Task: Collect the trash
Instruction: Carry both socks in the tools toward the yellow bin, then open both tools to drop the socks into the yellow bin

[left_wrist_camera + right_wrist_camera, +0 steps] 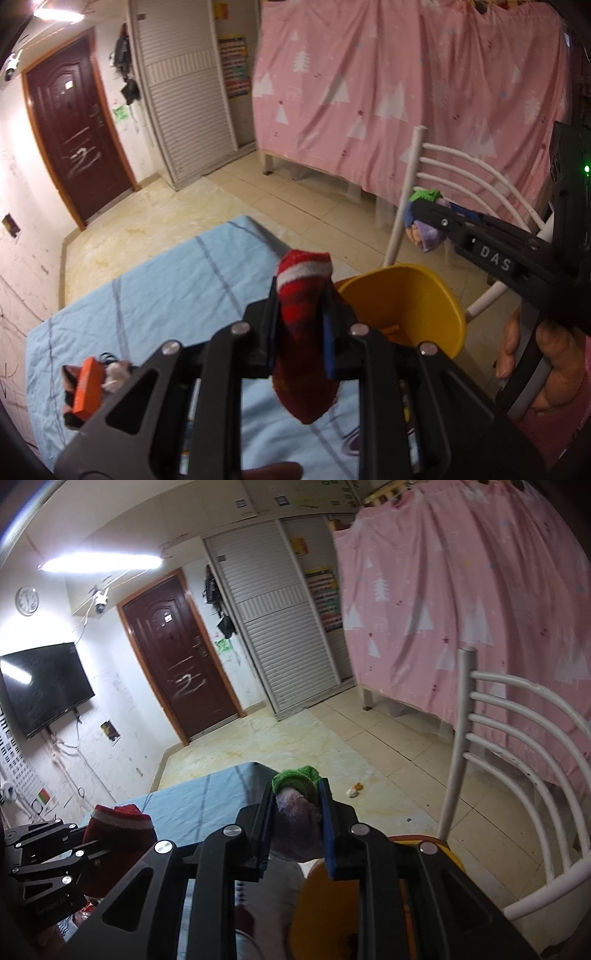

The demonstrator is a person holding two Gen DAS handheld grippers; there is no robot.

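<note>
Bucket: yellow bucket (436, 295) at the table's (147, 295) right edge, something orange inside, unclear what.
Left gripper (301, 325): fingers pinching a red sock (303, 332), held over the blue cloth just left of the bucket.
Right gripper (297, 812): fingers pinching a purple-and-green sock (295, 797) above the bucket.
Room: white chair (517, 775) right of bucket; bare floor beyond.
Writing: "DAS" on right gripper.

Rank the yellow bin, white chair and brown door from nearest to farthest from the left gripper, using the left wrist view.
From the left gripper:
1. Yellow bin, just right of the fingers.
2. White chair, behind the bin, right.
3. Brown door, far left across the room.
</note>
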